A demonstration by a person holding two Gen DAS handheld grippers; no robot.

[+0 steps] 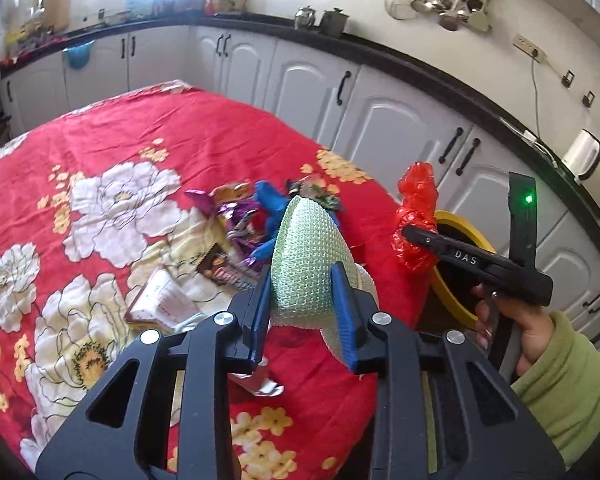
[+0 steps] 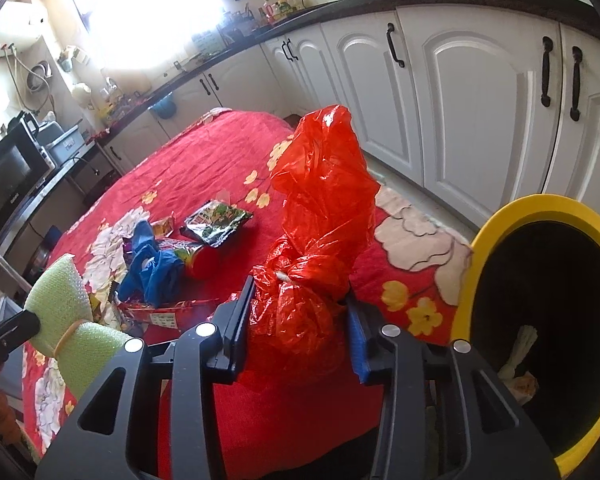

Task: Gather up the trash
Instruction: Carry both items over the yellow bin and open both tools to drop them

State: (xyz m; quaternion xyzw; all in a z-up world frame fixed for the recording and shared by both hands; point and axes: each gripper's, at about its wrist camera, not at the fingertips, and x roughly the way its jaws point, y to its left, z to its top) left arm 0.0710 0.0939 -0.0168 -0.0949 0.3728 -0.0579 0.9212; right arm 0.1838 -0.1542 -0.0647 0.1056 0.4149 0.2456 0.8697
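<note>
My left gripper [image 1: 304, 280] is shut on a roll of light green foam netting [image 1: 308, 252], held above the red flowered table [image 1: 180, 140]. The roll also shows in the right wrist view [image 2: 66, 308], tied with a rubber band. My right gripper [image 2: 296, 308] is shut on a crumpled red plastic bag [image 2: 320, 216], held next to the yellow-rimmed black bin [image 2: 540, 320]. In the left wrist view the red bag [image 1: 418, 216] hangs over the bin's rim [image 1: 466, 236]. Several wrappers [image 1: 228, 224] and a blue glove [image 2: 152, 268] lie on the table.
The bin holds a few pieces of trash [image 2: 518, 360]. White cabinets [image 2: 460, 100] under a black counter run behind the table. A white kettle [image 1: 584, 156] and hanging utensils [image 1: 448, 0] are at the right wall. A microwave [image 2: 8, 176] stands at the left.
</note>
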